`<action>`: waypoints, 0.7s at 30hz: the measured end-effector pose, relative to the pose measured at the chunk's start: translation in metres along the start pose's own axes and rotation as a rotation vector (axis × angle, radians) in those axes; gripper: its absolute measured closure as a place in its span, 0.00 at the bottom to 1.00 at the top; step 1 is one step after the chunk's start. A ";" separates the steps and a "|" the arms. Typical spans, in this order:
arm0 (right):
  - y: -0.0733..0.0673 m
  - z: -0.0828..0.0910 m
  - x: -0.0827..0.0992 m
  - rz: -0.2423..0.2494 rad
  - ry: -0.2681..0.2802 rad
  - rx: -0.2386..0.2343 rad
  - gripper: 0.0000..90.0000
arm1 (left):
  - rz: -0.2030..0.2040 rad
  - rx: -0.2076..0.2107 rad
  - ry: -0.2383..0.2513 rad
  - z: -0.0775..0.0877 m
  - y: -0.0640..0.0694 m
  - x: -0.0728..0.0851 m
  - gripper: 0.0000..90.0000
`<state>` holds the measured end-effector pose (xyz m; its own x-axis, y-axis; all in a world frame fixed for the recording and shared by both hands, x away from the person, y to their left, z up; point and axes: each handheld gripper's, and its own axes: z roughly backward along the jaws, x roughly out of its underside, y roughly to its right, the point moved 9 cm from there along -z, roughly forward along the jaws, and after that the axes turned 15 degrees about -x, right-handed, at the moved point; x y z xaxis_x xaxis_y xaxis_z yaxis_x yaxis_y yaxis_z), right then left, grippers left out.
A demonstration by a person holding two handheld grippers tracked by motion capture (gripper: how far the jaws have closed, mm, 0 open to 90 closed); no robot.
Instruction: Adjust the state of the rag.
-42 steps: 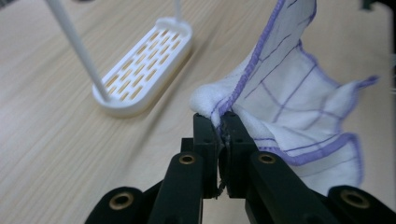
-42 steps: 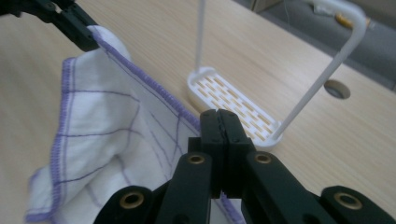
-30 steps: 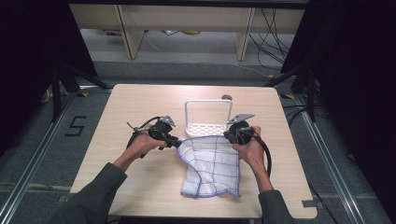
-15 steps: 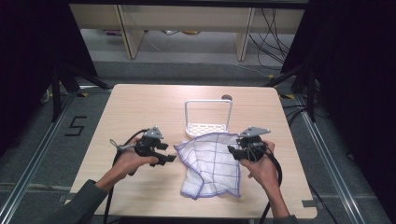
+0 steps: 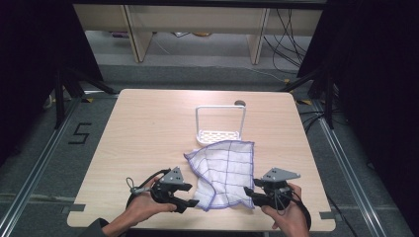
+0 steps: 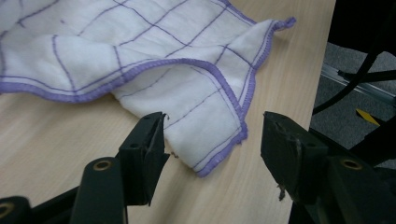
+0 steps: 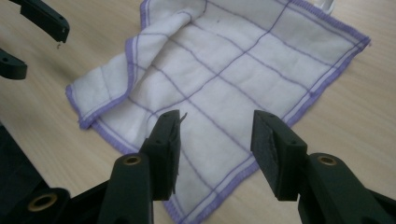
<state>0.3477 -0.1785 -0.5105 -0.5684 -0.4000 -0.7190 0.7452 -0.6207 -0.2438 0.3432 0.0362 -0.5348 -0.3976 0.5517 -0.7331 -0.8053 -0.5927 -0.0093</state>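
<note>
High view: cloth (image 5: pixel 223 170) lies crumpled on the bench (image 5: pixel 148 128), near edge folded over, just below the white rack (image 5: pixel 220 123). Left gripper (image 5: pixel 187 196) and right gripper (image 5: pixel 250 193) flank its near corners, fingers having just opened, holding nothing. Risk: pinching the doubled fold drags both layers.

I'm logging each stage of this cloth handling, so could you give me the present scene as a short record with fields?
surface: light wooden table
cloth: white cloth with purple grid lines, lying rumpled on the table, one flap folded over
rack: small white rack, just beyond the cloth
left gripper: at the cloth's near left corner, jaws just opened, nothing gripped
right gripper: at the cloth's near right edge, jaws just opened, nothing gripped
cloth held: no
</note>
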 end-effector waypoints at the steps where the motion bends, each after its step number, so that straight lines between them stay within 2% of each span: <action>1: -0.003 -0.001 0.006 -0.008 -0.011 -0.003 0.59 | -0.007 0.003 0.002 -0.002 0.002 0.000 0.44; 4: -0.008 -0.007 0.021 -0.005 -0.033 -0.010 0.58 | -0.027 0.012 -0.011 -0.009 0.011 0.001 0.45; 5: -0.008 -0.007 0.021 -0.005 -0.033 -0.010 0.58 | -0.030 0.015 -0.015 -0.013 0.013 0.001 0.45; 7: -0.011 -0.010 0.027 -0.041 -0.051 -0.017 0.57 | -0.042 0.006 -0.022 -0.020 0.016 0.000 0.45; 8: -0.010 -0.011 0.029 -0.039 -0.056 -0.016 0.57 | -0.052 0.005 -0.030 -0.025 0.017 -0.001 0.44; 9: -0.009 -0.012 0.031 -0.024 -0.061 -0.006 0.56 | -0.051 -0.005 -0.028 -0.028 0.017 -0.001 0.44; 11: -0.008 -0.014 0.032 -0.028 -0.068 0.005 0.56 | -0.094 -0.046 -0.048 -0.035 0.014 -0.001 0.45; 12: -0.008 -0.014 0.032 -0.028 -0.068 0.005 0.56 | -0.096 -0.046 -0.052 -0.039 0.013 -0.001 0.45; 13: -0.007 -0.016 0.034 -0.029 -0.075 0.002 0.57 | -0.103 -0.043 -0.056 -0.041 0.013 0.000 0.48; 14: -0.006 -0.019 0.036 -0.022 -0.090 0.005 0.61 | -0.117 -0.050 -0.049 -0.044 0.012 -0.001 0.61; 15: -0.006 -0.019 0.036 -0.022 -0.090 0.005 0.61 | -0.144 -0.061 -0.049 -0.046 0.010 -0.001 0.61; 16: -0.005 -0.022 0.038 0.005 -0.106 -0.003 0.76 | -0.143 -0.063 -0.049 -0.047 0.008 -0.001 0.78; 17: -0.005 -0.022 0.038 0.005 -0.106 -0.003 0.76 | -0.134 -0.056 -0.037 -0.047 0.009 -0.002 0.78; 18: -0.004 -0.024 0.038 0.019 -0.091 0.000 0.82 | -0.133 -0.049 -0.023 -0.046 0.008 -0.004 0.85; 19: -0.007 -0.022 0.041 0.006 -0.125 -0.012 0.89 | -0.143 -0.039 -0.017 -0.045 0.008 -0.004 0.93; 20: -0.004 -0.022 0.042 0.040 -0.135 -0.019 1.00 | -0.144 -0.030 -0.010 -0.043 0.008 -0.005 0.99; 21: -0.004 -0.022 0.042 0.040 -0.135 -0.019 1.00 | -0.151 -0.026 -0.007 -0.041 0.006 -0.005 0.99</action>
<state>0.3281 -0.1779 -0.5537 -0.5789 -0.5123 -0.6343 0.7739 -0.5901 -0.2297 0.3585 0.0056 -0.5589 -0.2761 0.6395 -0.7175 -0.8447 -0.5176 -0.1364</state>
